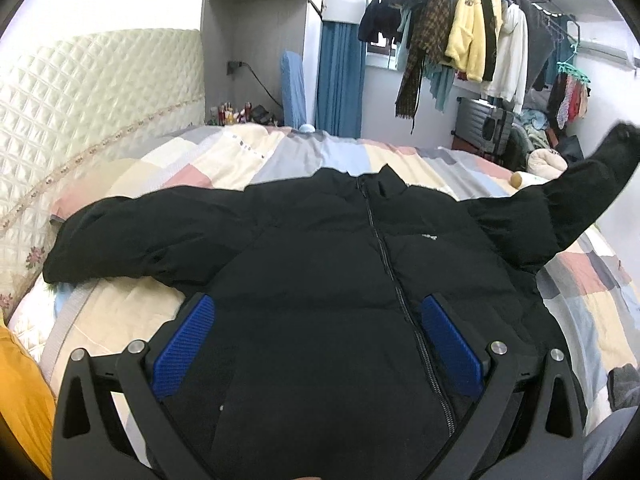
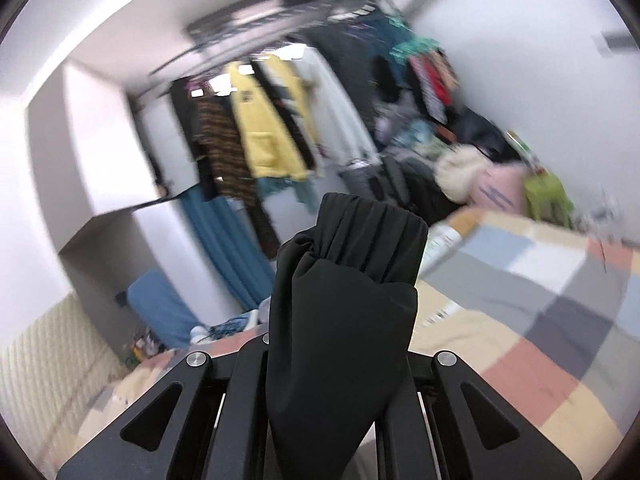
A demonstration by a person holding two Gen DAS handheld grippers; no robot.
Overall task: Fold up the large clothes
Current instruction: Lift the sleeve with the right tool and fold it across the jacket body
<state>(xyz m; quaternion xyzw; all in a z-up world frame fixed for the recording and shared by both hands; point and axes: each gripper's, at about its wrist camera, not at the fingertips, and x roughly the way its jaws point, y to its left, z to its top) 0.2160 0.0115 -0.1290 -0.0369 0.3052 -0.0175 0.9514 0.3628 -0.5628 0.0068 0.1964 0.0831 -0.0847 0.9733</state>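
Note:
A black puffer jacket (image 1: 320,248) lies zipped, front up, on the patchwork bed quilt (image 1: 208,160). Its left sleeve (image 1: 132,236) lies flat toward the headboard. Its right sleeve (image 1: 592,184) is lifted off the bed at the right. My left gripper (image 1: 316,312) is open, its blue pads (image 1: 184,344) spread over the jacket's lower body, holding nothing. My right gripper (image 2: 340,344) is shut on the black sleeve cuff (image 2: 360,264) and holds it up above the quilt (image 2: 520,320). The right view is motion-blurred.
A quilted cream headboard (image 1: 80,112) stands at the left. A rack of hanging clothes (image 1: 472,32) and a grey suitcase (image 1: 484,124) stand beyond the bed. An orange cloth (image 1: 20,392) lies at the lower left. Clutter is piled by the far wall (image 2: 460,152).

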